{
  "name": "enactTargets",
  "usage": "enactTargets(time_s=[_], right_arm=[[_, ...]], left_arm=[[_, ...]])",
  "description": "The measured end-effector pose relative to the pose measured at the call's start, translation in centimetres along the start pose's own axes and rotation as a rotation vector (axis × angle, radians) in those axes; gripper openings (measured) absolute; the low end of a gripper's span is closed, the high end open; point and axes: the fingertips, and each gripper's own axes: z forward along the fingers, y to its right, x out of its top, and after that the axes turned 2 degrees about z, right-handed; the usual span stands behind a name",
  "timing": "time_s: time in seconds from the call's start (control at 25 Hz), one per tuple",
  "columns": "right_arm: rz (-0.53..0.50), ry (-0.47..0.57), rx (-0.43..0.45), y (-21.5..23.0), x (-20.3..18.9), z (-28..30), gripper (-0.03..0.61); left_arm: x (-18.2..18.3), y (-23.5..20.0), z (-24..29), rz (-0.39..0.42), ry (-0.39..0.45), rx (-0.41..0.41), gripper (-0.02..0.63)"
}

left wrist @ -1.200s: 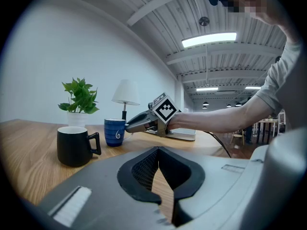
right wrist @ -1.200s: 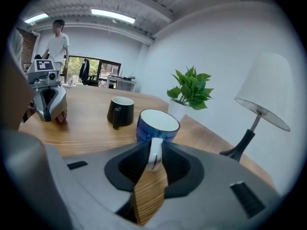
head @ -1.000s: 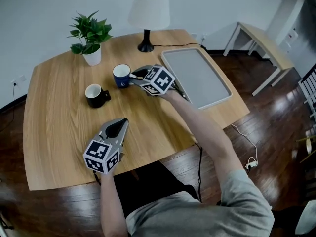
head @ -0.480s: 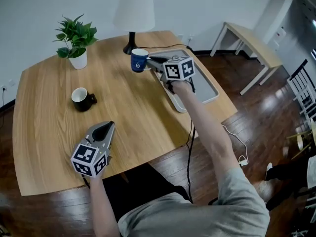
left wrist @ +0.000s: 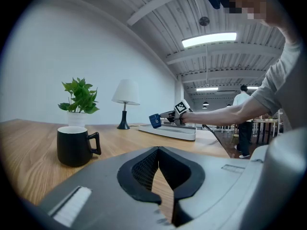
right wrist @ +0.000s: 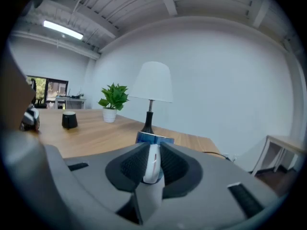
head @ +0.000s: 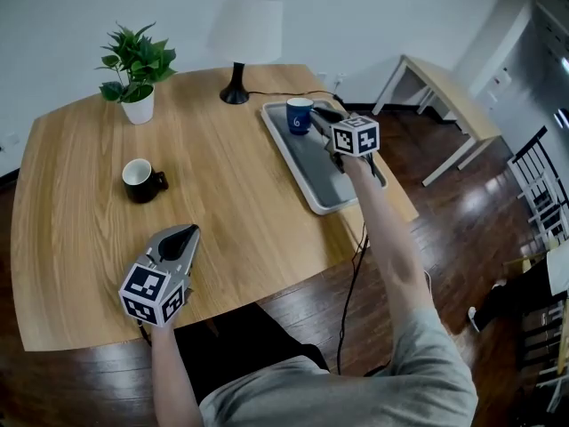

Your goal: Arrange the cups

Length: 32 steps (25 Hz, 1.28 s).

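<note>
A blue cup [head: 300,115] with a white handle hangs just above the far end of the grey tray [head: 342,176]. My right gripper [head: 318,116] is shut on that handle, which shows white between the pads in the right gripper view [right wrist: 152,162], with the blue cup [right wrist: 154,139] just beyond. A black cup [head: 140,180] stands upright on the wooden table at the left. My left gripper [head: 185,232] rests near the table's front edge, shut and empty, pointing past the black cup [left wrist: 74,146].
A potted plant [head: 135,69] and a white-shaded lamp [head: 244,38] stand at the back of the table. The tray lies along the table's right edge. A pale side table [head: 444,74] stands on the dark floor at right. A person stands far off [left wrist: 243,114].
My right gripper has carried the blue cup from the table's middle, near the black cup, rightward to above the tray. The left gripper has stayed put.
</note>
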Motion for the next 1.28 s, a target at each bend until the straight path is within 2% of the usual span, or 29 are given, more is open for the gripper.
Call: enactTargets(time_s=[0.12,0.4,0.56,0.6,0.68,0.76,0.84,0.92,1.04,1.12,1.28], right_arm=[[-0.078,0.016,0.013,0.1,-0.3,0.4,0.078],[-0.016,0.018,0.063,0.9,-1.6,0.4,0.077],[0.009,-0.067,-0.007,1.8,-3.2,0.1,0.130],[0.022,-0.079,-0.035,2.2,-3.3,-0.2,0.167],[0.048,-0.074,-0.080,2.5,-3.0,-1.2,0.167],[0.057,-0.029,-0.082,0.9,-1.4,-2.6,0.163],[0.031,0.043,0.012,-3.8,1.1,-3.6,0.154],[0.018,0.102,0.195,-10.9,3.0,-4.2,0.150],[-0.013,0.114,0.453,-21.2,2.8,-4.7,0.150],[-0.076,0.092,0.550,-26.4,1.6,-4.3,0.150],[-0.162,0.039,0.659,-33.7,-1.0,-2.5,0.162]], left_arm=[[0.0,0.0,0.0,-0.001,0.001,0.000,0.009],[0.0,0.0,0.1,-0.003,-0.002,-0.001,0.009],[0.1,0.0,0.1,-0.003,0.000,0.002,0.009],[0.1,0.0,0.2,-0.003,0.000,0.003,0.008],[0.1,0.1,0.3,-0.003,-0.003,0.002,0.009],[0.2,0.1,0.3,-0.001,-0.006,-0.002,0.009],[0.3,0.1,0.2,0.001,-0.007,0.000,0.008],[0.2,0.1,0.1,0.003,-0.008,0.006,0.009],[0.3,0.3,0.7,0.003,-0.003,0.014,0.008],[0.5,0.2,1.1,0.007,0.001,0.011,0.009],[-0.1,-0.1,0.8,-0.002,-0.002,0.033,0.009]])
